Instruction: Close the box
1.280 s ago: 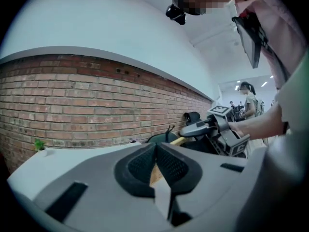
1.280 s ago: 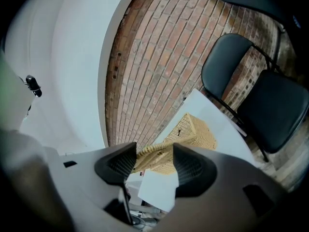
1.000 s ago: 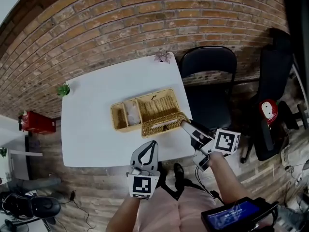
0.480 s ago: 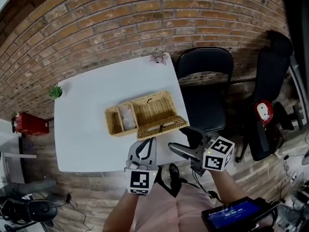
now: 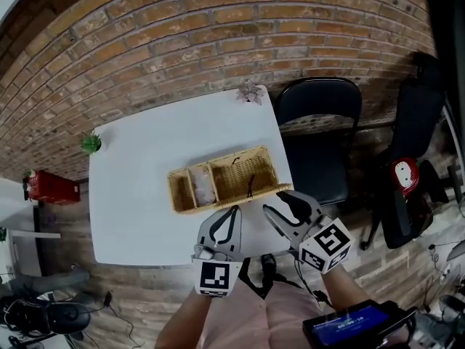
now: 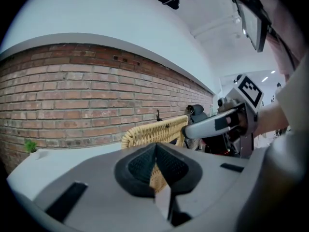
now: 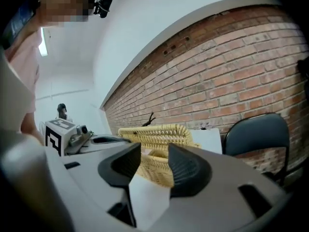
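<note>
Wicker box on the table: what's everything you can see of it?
The wicker box is tan woven material, rectangular, with a small left compartment holding something pale and a larger right one. Its lid stands raised, not shut, a dark clasp on its edge. It sits on the white table near the front edge.

Bright, even indoor light gives only soft shadows. Fisheye distortion bows the brick wall; the corners vignette black.

The box is honey-yellow wicker with a tight woven pattern. The table is plain white. The wall is red-brown brick with pale mortar lines. The chair is black and the little plant is green.
</note>
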